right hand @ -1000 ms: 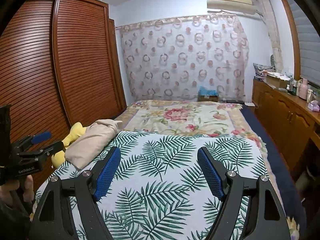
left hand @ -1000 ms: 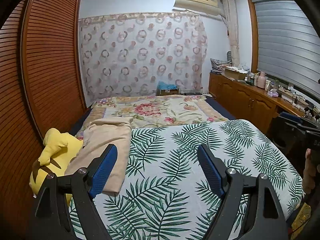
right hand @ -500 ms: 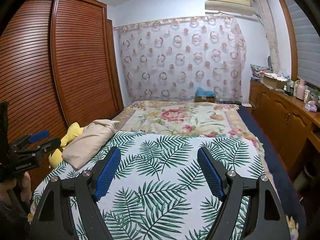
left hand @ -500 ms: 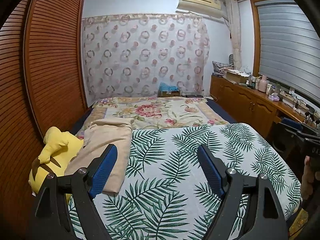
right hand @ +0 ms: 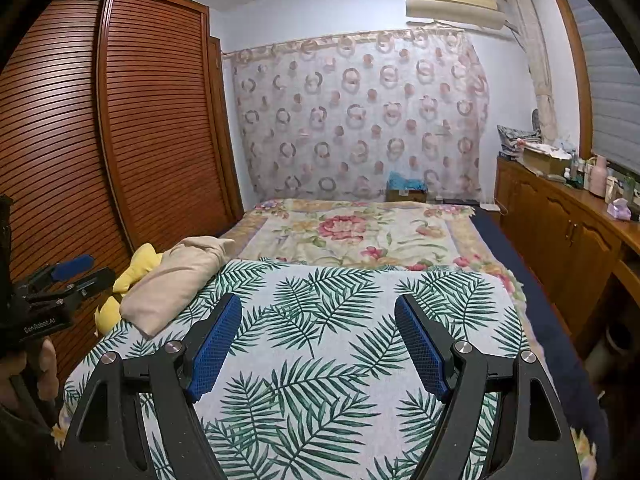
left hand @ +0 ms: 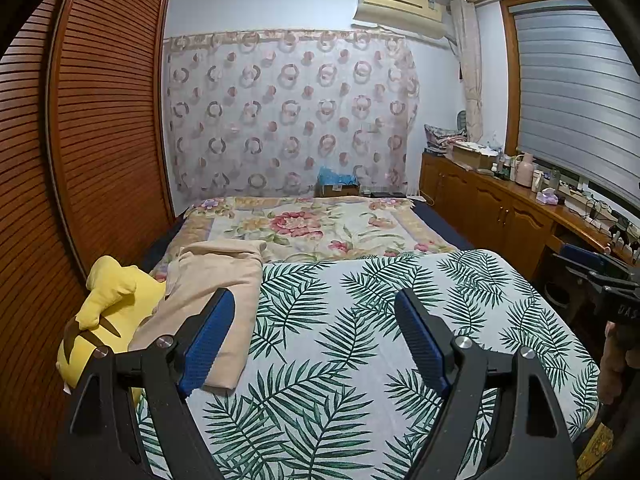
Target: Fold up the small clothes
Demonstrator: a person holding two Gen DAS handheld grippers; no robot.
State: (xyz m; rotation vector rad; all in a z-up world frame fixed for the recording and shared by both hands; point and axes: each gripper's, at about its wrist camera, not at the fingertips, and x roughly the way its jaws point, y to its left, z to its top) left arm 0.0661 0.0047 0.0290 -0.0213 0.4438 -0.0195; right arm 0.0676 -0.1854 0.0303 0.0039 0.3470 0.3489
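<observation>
A folded beige garment [left hand: 212,292] lies at the left side of the palm-leaf cloth [left hand: 360,340] on the bed; it also shows in the right wrist view [right hand: 176,276]. My left gripper [left hand: 316,320] is open and empty, held above the cloth, its left finger in front of the garment's near end. My right gripper [right hand: 318,324] is open and empty above the middle of the palm-leaf cloth [right hand: 340,320]. Each gripper shows at the edge of the other's view: the right gripper [left hand: 600,276], the left gripper [right hand: 60,284].
A yellow plush toy [left hand: 104,312] sits left of the garment against the slatted wardrobe doors [left hand: 80,160]. A floral blanket [left hand: 312,228] covers the far bed. A wooden cabinet [left hand: 500,208] with bottles runs along the right wall.
Both grippers have risen and drawn back a little, so the bed sits lower in view. The jaws stay open. The garment has not moved.
</observation>
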